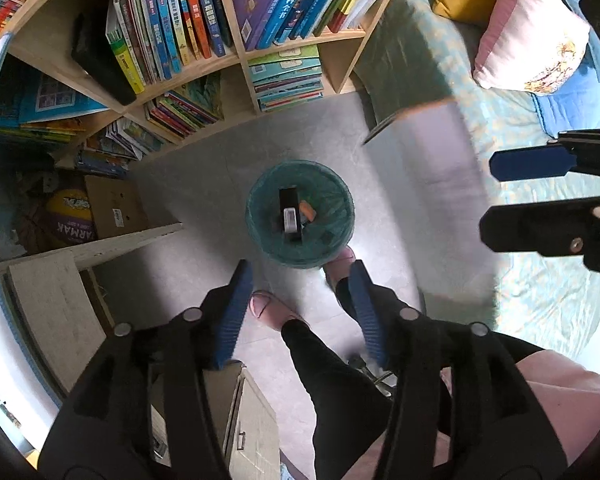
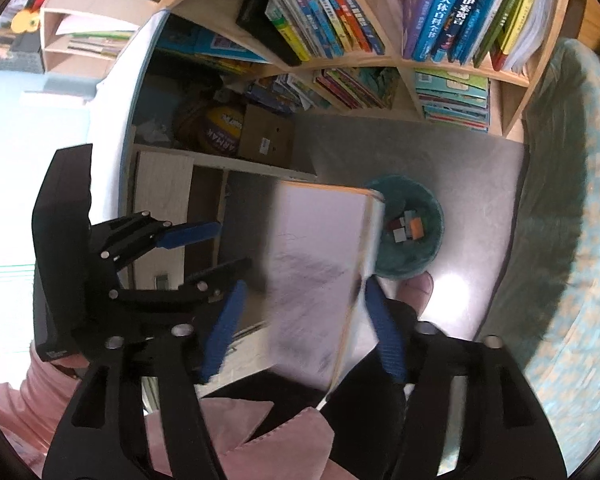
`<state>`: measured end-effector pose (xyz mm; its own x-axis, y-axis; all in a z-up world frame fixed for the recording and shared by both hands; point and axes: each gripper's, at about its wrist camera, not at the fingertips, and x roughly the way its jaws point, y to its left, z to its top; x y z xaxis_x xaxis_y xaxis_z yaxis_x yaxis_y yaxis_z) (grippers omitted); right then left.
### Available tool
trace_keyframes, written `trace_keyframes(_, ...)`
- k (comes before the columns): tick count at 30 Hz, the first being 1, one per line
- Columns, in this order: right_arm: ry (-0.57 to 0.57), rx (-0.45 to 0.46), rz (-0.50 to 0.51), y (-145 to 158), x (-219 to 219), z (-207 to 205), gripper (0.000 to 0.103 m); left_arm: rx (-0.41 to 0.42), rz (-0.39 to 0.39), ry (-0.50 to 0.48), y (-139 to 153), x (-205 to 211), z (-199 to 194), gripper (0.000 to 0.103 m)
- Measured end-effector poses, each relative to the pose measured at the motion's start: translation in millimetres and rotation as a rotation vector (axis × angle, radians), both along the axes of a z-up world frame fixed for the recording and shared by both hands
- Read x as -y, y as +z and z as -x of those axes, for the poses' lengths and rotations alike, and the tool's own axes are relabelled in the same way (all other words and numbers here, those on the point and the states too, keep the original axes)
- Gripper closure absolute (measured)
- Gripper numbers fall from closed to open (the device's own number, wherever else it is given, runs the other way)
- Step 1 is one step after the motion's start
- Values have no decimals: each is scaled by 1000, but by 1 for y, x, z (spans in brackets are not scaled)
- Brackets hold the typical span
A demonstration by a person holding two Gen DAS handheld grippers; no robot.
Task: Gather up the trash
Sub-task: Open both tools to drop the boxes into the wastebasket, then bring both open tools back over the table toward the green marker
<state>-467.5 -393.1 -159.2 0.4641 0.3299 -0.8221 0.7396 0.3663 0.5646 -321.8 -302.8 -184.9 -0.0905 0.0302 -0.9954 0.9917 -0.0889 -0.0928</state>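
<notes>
A round teal mesh trash bin (image 1: 300, 216) stands on the grey floor and holds a black box and an orange scrap; it also shows in the right wrist view (image 2: 410, 254). My left gripper (image 1: 298, 270) is open and empty, high above the bin. My right gripper (image 2: 302, 286) is open; a blurred pale pink box (image 2: 320, 276) is between its fingers, in mid-air, touching neither pad clearly. The same box (image 1: 428, 168) appears blurred in the left wrist view, beside the right gripper's fingers (image 1: 532, 164).
A wooden bookshelf (image 1: 236, 56) full of books stands behind the bin. A cardboard box (image 1: 116, 208) and a ball (image 1: 70, 216) sit under a white desk (image 1: 52, 304). A green sofa (image 1: 420, 64) with cushions is at right. The person's slippered feet (image 1: 268, 308) are near the bin.
</notes>
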Motion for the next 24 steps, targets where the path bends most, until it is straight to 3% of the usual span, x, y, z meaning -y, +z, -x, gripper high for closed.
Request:
trace_keyframes(12, -15, -13, -6, -2, 3, 2, 35, -4, -12, 19, -2, 1, -8, 54)
trace_keyframes(24, 62, 32, 37, 17, 6, -33, 35, 27, 57, 123, 33, -13, -47, 52)
